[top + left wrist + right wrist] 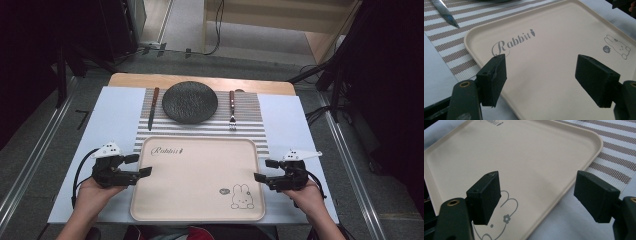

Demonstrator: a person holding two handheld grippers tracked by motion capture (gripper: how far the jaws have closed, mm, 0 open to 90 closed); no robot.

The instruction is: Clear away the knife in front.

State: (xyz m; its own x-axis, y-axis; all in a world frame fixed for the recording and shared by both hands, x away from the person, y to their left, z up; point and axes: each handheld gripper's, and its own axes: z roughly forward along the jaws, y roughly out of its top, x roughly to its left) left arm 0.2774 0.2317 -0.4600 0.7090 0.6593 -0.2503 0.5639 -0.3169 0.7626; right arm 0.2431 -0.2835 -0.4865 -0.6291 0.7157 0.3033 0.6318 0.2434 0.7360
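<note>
Both grippers, left gripper (pixel 143 165) and right gripper (pixel 263 170), spread, flank tray (pixel 200 212); apparently no contact; close evenly on opposite rims, lift level

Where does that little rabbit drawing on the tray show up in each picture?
High view: rabbit drawing at the tray's near right corner.
Left gripper view: far right.
Right gripper view: bottom, beside the left-hand jaw.
Shared landmark: the striped placemat.
</note>
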